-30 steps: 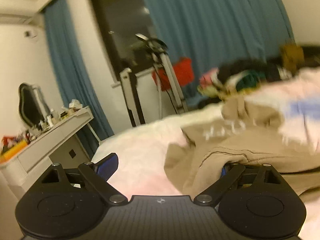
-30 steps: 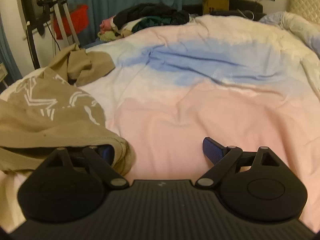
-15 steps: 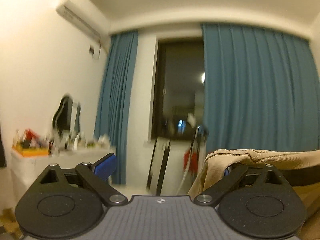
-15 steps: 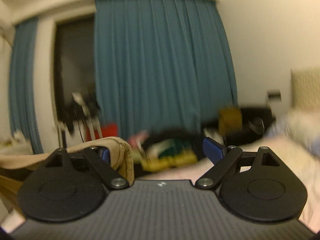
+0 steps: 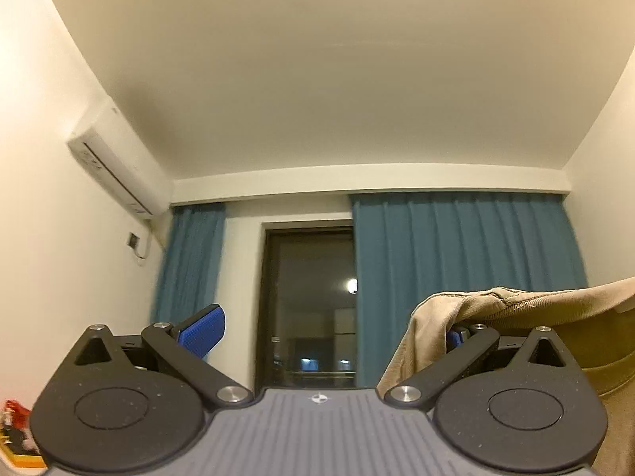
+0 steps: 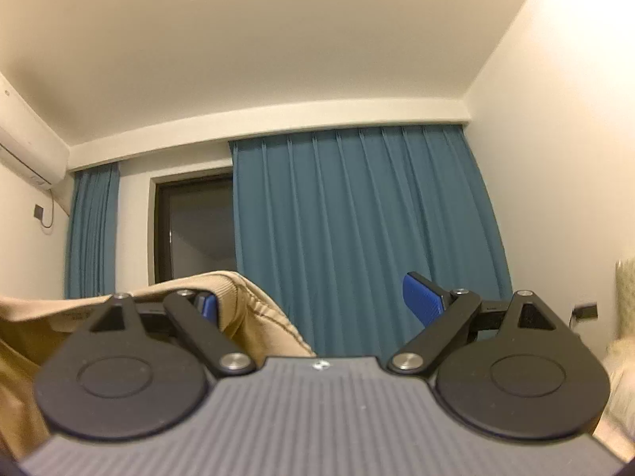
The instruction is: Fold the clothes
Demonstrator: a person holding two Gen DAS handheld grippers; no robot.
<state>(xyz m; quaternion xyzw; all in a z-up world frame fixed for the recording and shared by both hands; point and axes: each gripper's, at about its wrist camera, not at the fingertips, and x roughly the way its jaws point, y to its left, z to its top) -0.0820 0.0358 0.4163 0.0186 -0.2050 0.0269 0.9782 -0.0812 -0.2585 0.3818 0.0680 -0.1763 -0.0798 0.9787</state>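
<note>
While the left claw (image 5: 329, 333) stands spread wide, having just opened further, the tan garment (image 5: 516, 309) drapes over its right finger, stretching off rightward. From the right wrist, the right claw (image 6: 317, 301) is likewise released; the garment (image 6: 246, 313) hangs over its left finger, running leftward.

A tan garment (image 5: 516, 309) hung raised in front of the blue curtain (image 6: 357, 218), its ribbed hem bunched.
</note>
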